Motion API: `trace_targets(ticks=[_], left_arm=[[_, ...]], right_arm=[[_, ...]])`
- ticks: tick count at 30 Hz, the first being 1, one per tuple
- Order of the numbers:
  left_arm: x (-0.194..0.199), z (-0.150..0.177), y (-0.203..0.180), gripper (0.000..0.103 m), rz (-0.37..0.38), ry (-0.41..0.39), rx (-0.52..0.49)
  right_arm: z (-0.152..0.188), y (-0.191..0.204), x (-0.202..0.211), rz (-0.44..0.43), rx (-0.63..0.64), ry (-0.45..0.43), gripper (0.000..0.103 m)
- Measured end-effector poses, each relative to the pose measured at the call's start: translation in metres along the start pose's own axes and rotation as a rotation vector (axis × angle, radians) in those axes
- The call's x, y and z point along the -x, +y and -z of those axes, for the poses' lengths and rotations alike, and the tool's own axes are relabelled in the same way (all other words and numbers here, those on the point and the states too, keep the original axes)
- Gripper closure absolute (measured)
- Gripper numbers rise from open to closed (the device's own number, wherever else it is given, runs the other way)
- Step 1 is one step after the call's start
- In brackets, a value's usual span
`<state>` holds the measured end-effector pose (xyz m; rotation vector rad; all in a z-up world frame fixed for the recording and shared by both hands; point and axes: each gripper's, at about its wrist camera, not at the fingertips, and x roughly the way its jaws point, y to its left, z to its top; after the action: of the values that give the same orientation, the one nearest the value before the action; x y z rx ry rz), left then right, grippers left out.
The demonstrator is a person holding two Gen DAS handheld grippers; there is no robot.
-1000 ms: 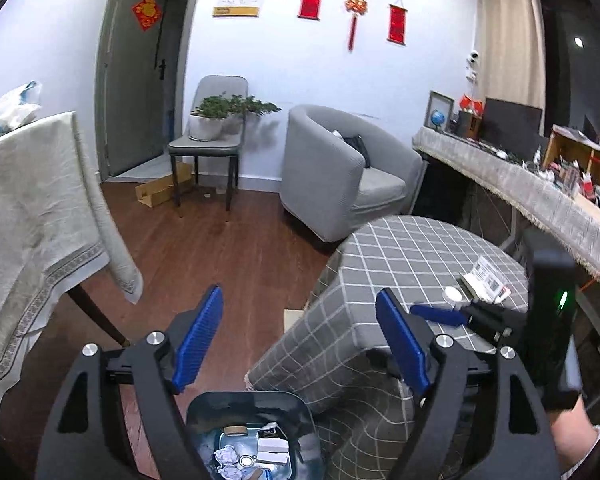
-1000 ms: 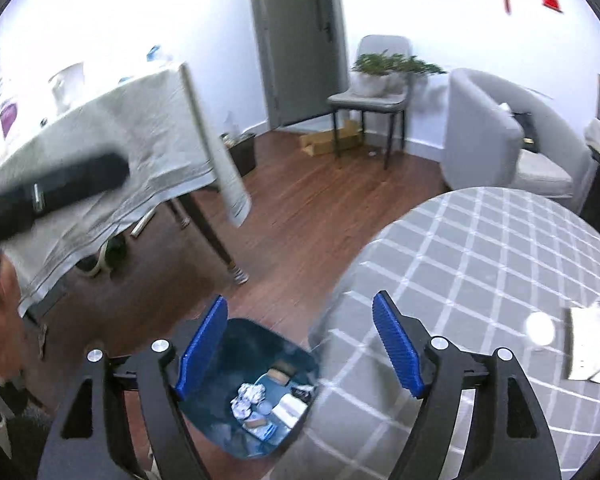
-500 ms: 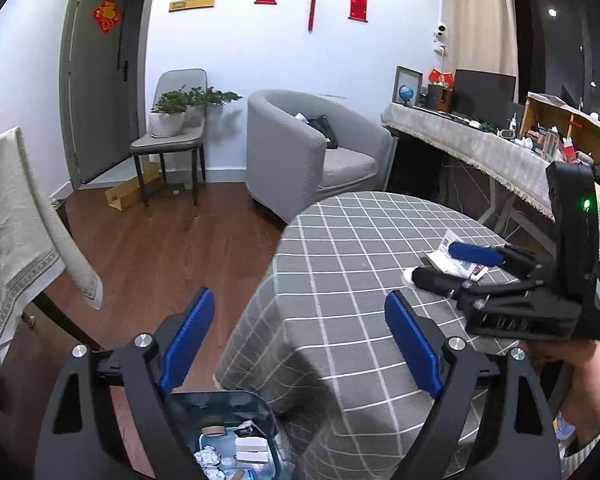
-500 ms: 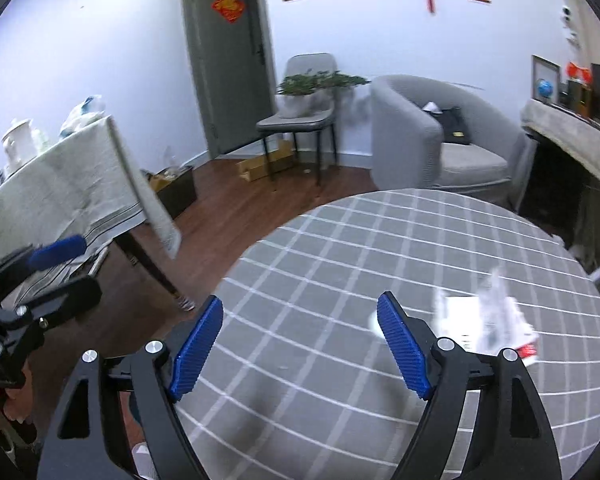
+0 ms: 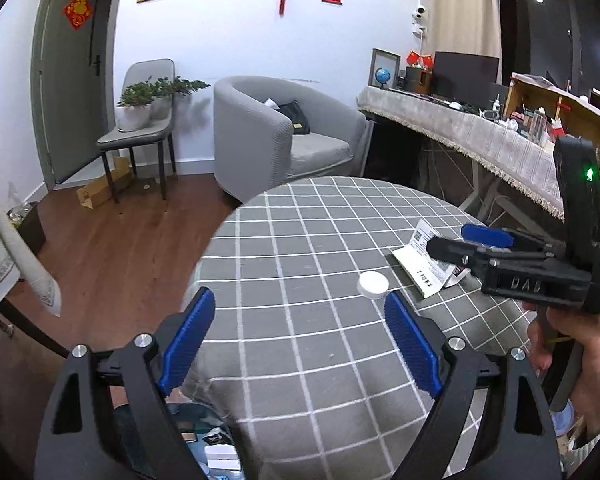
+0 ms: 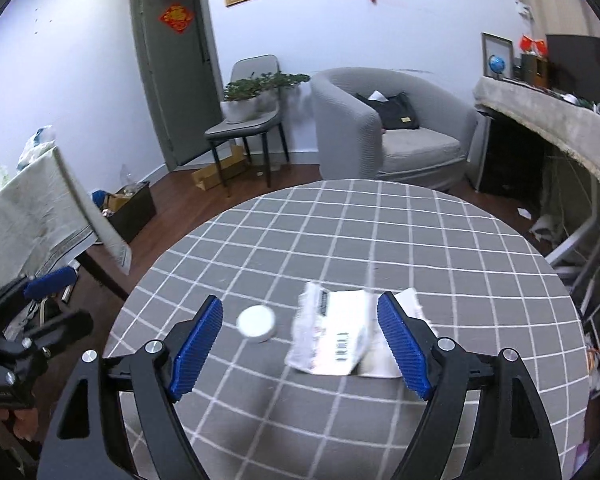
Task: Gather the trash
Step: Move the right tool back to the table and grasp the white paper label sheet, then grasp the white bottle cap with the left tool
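Observation:
A white round lid (image 6: 257,323) and a crumpled white wrapper with barcodes (image 6: 340,336) lie on the round table with a grey checked cloth (image 6: 340,232). My right gripper (image 6: 300,344) is open and empty, just above and in front of both. My left gripper (image 5: 296,344) is open and empty over the table's near left edge. The lid (image 5: 373,285) and wrapper (image 5: 428,264) show in the left wrist view too, with the right gripper (image 5: 460,242) over the wrapper. A blue trash bin (image 5: 204,448) with trash inside sits on the floor below the left gripper.
A grey armchair (image 6: 388,128) and a chair with potted plants (image 6: 252,116) stand beyond the table. A cloth-covered table (image 6: 28,216) is at the left, a long cluttered counter (image 5: 480,132) at the right. Boxes sit on the wood floor.
Both grippers have swung up and right from over the trash bin to the table top. The right gripper now faces the lid and wrapper. Both stay open.

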<state>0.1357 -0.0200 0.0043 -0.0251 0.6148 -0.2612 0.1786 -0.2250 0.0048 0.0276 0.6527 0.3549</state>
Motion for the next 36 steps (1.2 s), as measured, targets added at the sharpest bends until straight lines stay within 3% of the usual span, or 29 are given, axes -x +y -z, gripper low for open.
trace_targets(ticks=[3,14,23,29,36], left_arm=[[-0.013,0.001,-0.007,0.014,0.009,0.016,-0.014],[-0.054,-0.005,-0.02,0.028,0.037,0.085,-0.041],[-0.085,-0.011,-0.034,0.039,0.05,0.141,-0.067],[-0.104,-0.016,-0.05,0.046,0.064,0.201,-0.102],[-0.117,-0.015,-0.074,0.057,0.063,0.267,-0.209]], right_arm=[[-0.002,-0.009,-0.008,0.017,-0.006,0.025,0.026],[0.003,-0.035,-0.059,0.018,-0.043,0.191,0.072],[-0.005,-0.038,-0.076,0.006,0.025,0.223,0.097],[-0.018,-0.049,-0.078,-0.024,0.014,0.202,0.101],[-0.03,-0.059,-0.081,-0.055,-0.018,0.176,0.101]])
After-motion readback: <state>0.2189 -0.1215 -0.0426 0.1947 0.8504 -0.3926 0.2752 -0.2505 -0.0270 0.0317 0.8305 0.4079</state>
